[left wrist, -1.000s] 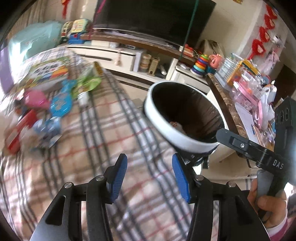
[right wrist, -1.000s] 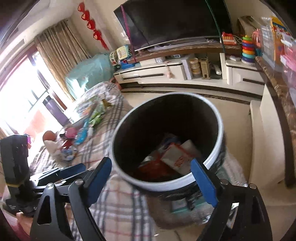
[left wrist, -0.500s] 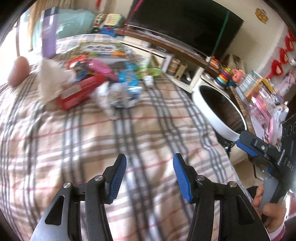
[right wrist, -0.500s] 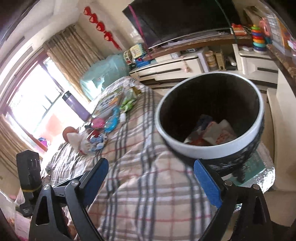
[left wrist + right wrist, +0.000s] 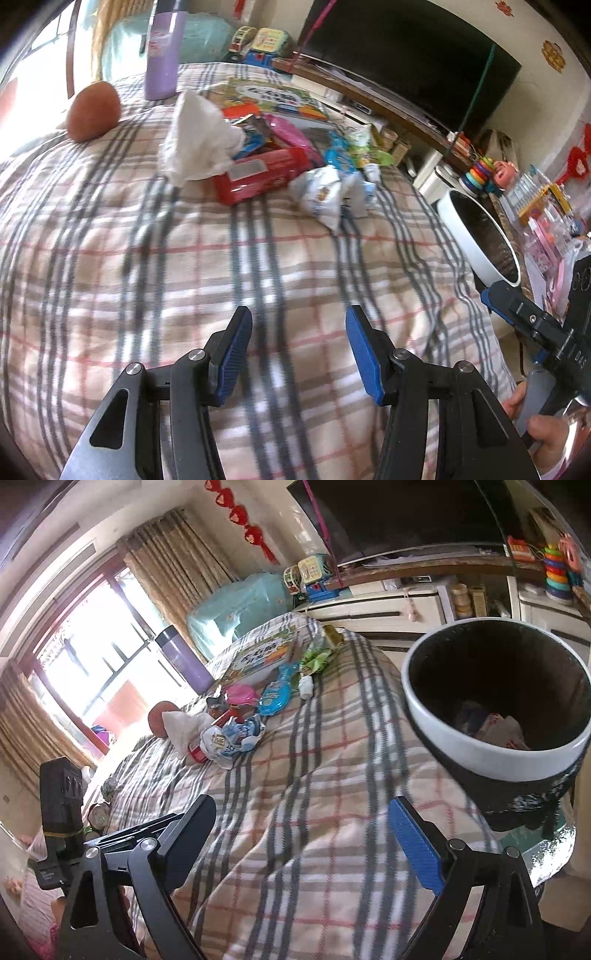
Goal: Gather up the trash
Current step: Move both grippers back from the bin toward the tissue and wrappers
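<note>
Trash pile [image 5: 280, 162] sits mid-blanket, well ahead of the left gripper [image 5: 295, 354] — jaws apart, nothing between them, only plaid blanket [image 5: 184, 295] beneath. Pile: white tissue [image 5: 199, 144], red packet [image 5: 258, 177] touching it, crumpled white-blue wrapper [image 5: 325, 192] just beside the packet on the bin side. Right gripper [image 5: 303, 845] also gapes empty, pile [image 5: 221, 734] far beyond it. Bin [image 5: 495, 709] stands at the blanket's edge, near the right gripper, wrappers inside. Past the pile — purple bottle [image 5: 162, 48], dark TV [image 5: 406, 55], curtained window [image 5: 92, 664].
</note>
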`<state>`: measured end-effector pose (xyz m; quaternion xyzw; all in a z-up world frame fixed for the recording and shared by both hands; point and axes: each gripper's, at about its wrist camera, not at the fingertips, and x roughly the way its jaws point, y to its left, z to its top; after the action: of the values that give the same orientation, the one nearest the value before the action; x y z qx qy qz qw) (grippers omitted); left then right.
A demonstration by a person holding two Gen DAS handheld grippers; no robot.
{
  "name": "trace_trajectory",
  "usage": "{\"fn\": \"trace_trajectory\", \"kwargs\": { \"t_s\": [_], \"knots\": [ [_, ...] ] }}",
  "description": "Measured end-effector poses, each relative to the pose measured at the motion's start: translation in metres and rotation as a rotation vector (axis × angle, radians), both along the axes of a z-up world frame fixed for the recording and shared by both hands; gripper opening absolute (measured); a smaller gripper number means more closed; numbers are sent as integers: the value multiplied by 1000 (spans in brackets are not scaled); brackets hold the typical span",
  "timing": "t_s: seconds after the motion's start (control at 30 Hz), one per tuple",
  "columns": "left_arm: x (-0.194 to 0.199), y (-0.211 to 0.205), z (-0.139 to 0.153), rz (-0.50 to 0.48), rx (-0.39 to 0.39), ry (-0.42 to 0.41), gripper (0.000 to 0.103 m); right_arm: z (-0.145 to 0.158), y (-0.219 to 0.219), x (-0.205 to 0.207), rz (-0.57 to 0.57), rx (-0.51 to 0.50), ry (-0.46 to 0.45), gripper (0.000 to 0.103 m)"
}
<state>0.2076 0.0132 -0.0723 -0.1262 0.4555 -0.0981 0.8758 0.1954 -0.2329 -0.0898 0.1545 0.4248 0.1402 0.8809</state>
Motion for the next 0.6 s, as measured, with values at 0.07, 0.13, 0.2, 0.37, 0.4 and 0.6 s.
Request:
{"fn": "trace_trajectory", "kwargs": {
  "t_s": [0.07,0.13,0.2,0.37,0.4,0.6],
  "knots": [
    [0,4,1,12,-4,4,52,-2,7,1,9,-1,1,96],
    [1,7,2,21,-3,5,53,-3,14,2,19,-2,1,96],
    [4,12,1,30,-3,5,53,-5,21,3,29,-13,-1,96],
    [8,25,0,53,-8,9,53,-9,35,7,39,-15,6,95],
    [9,27,-1,57,-8,10,53,-9,36,7,42,-15,4,95],
    [12,37,-2,82,-4,13,53,-10,47,11,55,1,5,95]
  ]
}}
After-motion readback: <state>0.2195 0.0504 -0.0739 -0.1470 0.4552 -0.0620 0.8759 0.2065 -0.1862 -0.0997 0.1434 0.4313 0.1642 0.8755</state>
